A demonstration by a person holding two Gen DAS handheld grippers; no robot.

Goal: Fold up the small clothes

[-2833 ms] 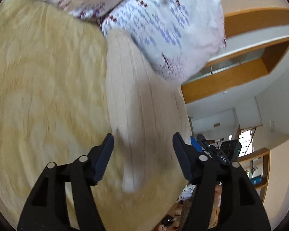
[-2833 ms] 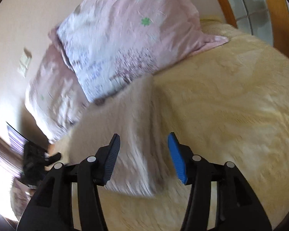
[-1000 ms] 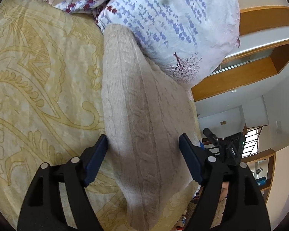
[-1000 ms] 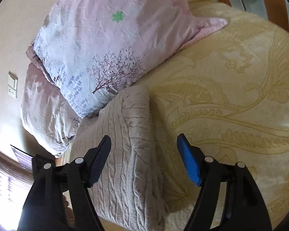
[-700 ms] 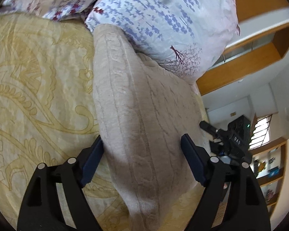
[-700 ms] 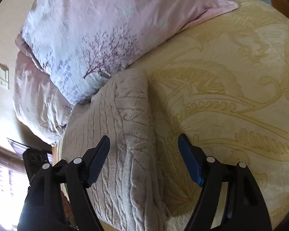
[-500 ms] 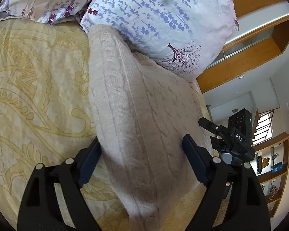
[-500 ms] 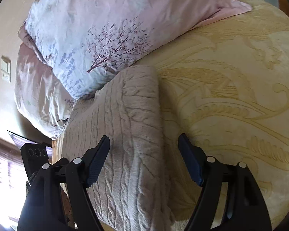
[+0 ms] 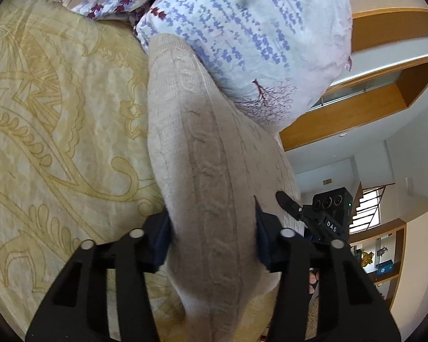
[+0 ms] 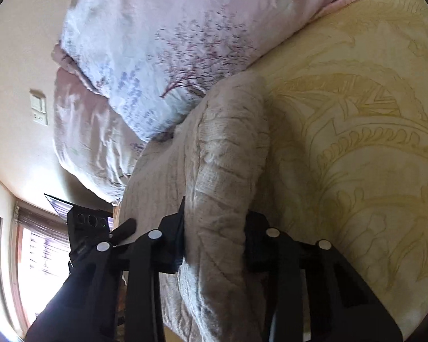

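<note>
Left gripper (image 9: 212,235) jaws clamped on a raised fold of the beige cable-knit garment (image 9: 202,154). Right gripper (image 10: 214,239) jaws likewise pinching the thick fold between them. Beyond the jaws, floral pink-and-blue pillow (image 10: 162,40) on yellow patterned bedspread (image 10: 356,131).

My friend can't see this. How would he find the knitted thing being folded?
Look at the yellow patterned bedspread. Against the flowery pillow lies the beige cable-knit sweater, with the left tool and right tool shut on its folded edges. It alone is plain and knobbly.
</note>
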